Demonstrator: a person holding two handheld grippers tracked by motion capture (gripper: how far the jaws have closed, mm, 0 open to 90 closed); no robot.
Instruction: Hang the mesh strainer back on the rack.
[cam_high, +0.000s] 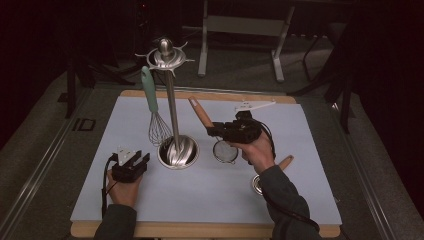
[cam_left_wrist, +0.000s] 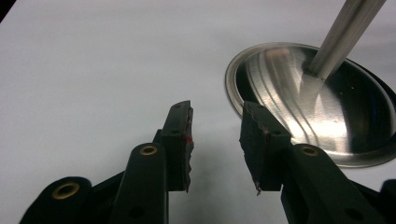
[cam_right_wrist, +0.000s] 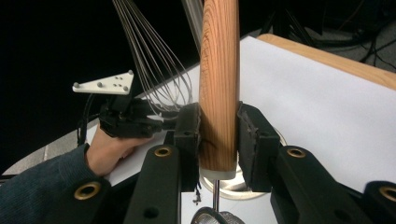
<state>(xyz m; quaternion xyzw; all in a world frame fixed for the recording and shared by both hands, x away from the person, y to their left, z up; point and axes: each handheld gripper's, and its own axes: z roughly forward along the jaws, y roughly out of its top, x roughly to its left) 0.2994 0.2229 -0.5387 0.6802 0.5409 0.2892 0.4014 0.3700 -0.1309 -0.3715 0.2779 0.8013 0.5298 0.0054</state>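
Observation:
A steel utensil stand rises from a round base on the white mat. A whisk with a teal handle hangs from its top hooks. My right gripper is shut on the wooden handle of a small mesh strainer, held tilted above the mat to the right of the stand. My left gripper rests open on the mat just left of the base, nothing between its jaws.
Another wooden-handled utensil lies on the mat under my right forearm. A white utensil lies near the mat's far edge. The mat covers a wooden board. Table legs and dark floor lie beyond.

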